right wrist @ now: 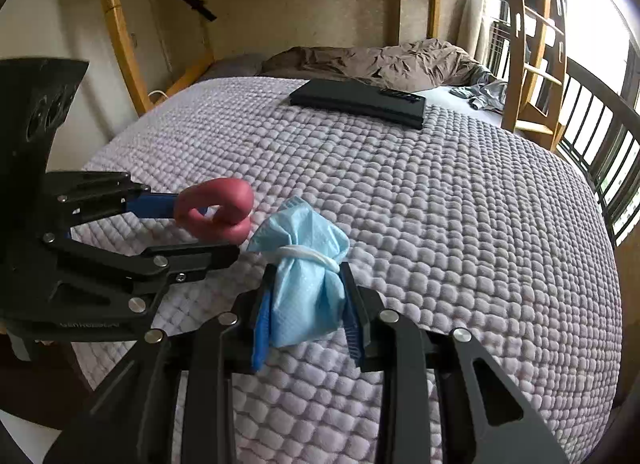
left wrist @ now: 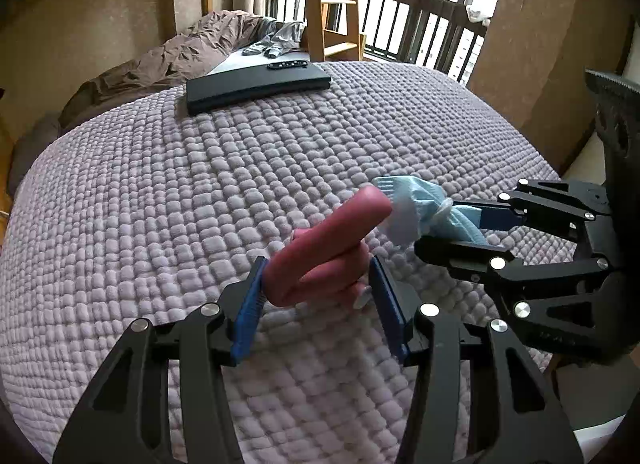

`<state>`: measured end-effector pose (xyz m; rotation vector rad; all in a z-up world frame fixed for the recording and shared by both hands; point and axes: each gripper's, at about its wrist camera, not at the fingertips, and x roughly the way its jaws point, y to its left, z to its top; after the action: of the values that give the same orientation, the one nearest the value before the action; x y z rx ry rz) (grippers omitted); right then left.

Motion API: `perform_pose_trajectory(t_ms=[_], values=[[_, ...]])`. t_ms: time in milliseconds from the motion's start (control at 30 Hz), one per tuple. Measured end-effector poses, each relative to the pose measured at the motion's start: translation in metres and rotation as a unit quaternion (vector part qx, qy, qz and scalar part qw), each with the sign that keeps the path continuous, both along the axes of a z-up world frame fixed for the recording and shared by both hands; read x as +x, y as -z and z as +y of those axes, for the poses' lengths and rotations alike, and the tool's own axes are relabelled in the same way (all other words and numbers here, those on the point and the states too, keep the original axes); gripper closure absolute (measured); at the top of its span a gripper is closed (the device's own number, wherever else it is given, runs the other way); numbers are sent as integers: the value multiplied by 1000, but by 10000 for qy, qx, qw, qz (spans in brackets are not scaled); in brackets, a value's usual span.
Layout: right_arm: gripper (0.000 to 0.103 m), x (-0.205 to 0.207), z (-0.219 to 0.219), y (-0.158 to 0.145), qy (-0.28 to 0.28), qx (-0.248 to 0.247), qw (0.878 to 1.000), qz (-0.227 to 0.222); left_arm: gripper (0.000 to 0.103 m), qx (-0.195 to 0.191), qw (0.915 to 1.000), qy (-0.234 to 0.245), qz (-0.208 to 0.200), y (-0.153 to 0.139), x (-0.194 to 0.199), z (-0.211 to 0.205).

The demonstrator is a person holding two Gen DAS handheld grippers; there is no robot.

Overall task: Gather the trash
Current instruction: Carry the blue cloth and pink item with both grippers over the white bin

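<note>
My left gripper (left wrist: pixel 318 284) is shut on a folded pink rubbery piece of trash (left wrist: pixel 324 252) and holds it above the quilted lilac bedspread (left wrist: pixel 160 204). It also shows in the right wrist view (right wrist: pixel 218 216), in the left gripper (right wrist: pixel 192 224). My right gripper (right wrist: pixel 306 304) is shut on a crumpled light blue face mask (right wrist: pixel 306 284) bound with its white ear loop. In the left wrist view the mask (left wrist: pixel 424 206) sits in the right gripper (left wrist: pixel 452 224), just right of the pink piece.
A flat black box (left wrist: pixel 256 86) with a black remote (left wrist: pixel 288 64) on it lies at the far side of the bed. A brown duvet (right wrist: pixel 380 60) and grey clothes (right wrist: pixel 480 96) lie beyond. A wooden ladder (left wrist: pixel 332 4) and balcony railing (left wrist: pixel 420 28) stand behind.
</note>
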<state>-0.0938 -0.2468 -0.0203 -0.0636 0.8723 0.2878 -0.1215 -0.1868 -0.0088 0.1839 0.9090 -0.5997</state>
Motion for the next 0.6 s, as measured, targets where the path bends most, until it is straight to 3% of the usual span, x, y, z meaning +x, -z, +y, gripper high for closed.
perform_pose_trajectory(t_ms=[600], values=[[73,-22,-9,-6,250,172,9993,229,50,-97,9996,-251,-11,-14,-25,12]])
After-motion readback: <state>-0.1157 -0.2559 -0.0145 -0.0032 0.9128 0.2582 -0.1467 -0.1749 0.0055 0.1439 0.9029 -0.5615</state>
